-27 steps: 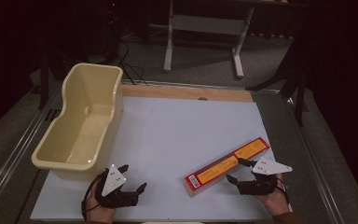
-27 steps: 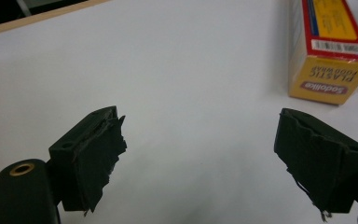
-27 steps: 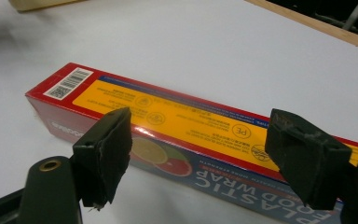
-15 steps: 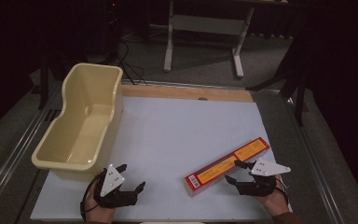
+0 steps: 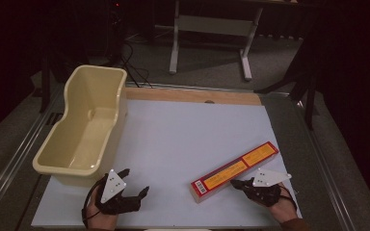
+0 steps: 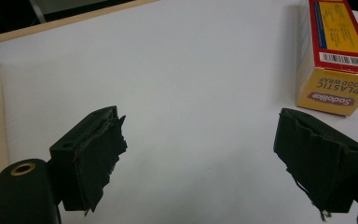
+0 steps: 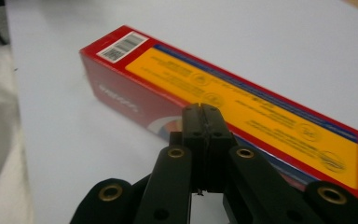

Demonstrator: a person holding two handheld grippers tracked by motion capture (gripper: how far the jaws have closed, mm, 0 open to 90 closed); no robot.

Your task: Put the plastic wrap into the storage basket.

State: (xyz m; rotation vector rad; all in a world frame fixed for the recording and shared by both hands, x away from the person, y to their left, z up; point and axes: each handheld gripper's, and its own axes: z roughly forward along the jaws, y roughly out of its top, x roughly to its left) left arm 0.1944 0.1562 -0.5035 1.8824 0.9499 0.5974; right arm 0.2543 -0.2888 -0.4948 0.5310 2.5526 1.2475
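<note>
Easing your right gripper (image 5: 238, 183), jaws closed on nothing, nearer the plastic wrap box (image 5: 234, 170), you are leaving your left gripper (image 5: 136, 183) gaping open over the counter (image 5: 188, 134).

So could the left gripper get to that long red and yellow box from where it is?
Probably yes. The left gripper is open, and bare white table lies between it and the near end of the box. The right gripper, shut, sits beside the box's long side.

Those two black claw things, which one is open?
The left gripper: its jaws stand wide apart over bare table. The right gripper has its jaws pressed together, empty, beside the plastic wrap box.
</note>
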